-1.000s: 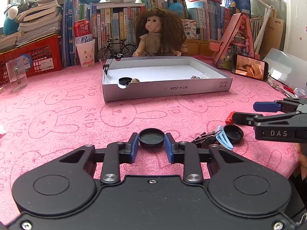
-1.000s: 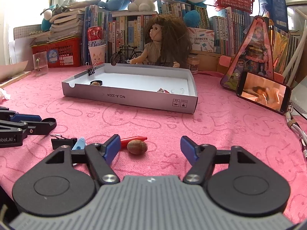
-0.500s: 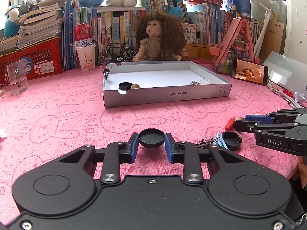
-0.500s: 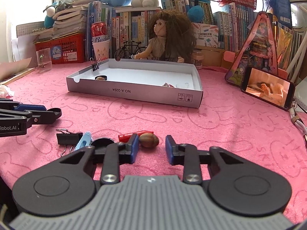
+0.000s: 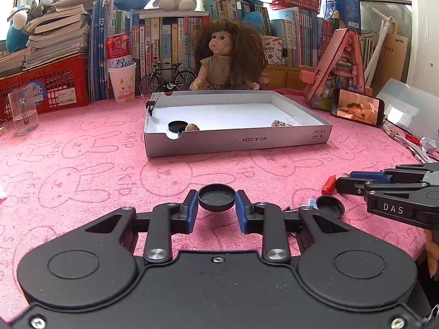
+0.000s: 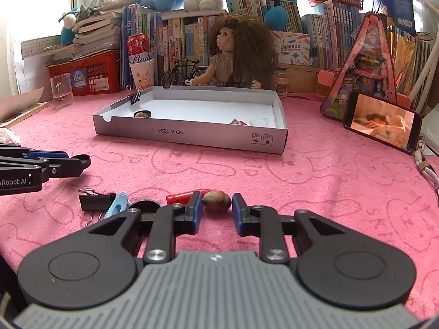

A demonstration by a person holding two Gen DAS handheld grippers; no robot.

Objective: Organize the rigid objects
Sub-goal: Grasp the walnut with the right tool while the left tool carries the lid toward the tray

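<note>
My left gripper (image 5: 216,208) is shut on a black round cap (image 5: 216,198) and holds it just above the pink cloth. My right gripper (image 6: 214,210) has its jaws close around a brown nut (image 6: 216,201) on the cloth, with small gaps on both sides. A red piece (image 6: 182,197), a second black cap (image 6: 144,205), a light blue clip (image 6: 117,207) and a black binder clip (image 6: 96,202) lie left of the nut. The white cardboard tray (image 5: 236,139) holds a black cap (image 5: 177,126) and a nut (image 5: 192,127).
A doll (image 5: 227,57), a model bicycle (image 5: 167,78), books and a red basket (image 5: 52,82) stand behind the tray. A phone (image 6: 381,122) leans at the right. A glass (image 5: 23,109) stands at the left. Cables (image 6: 425,164) lie at the right edge.
My right gripper moved forward and narrowed its jaws around the nut. My left gripper rose slightly with the cap held.
</note>
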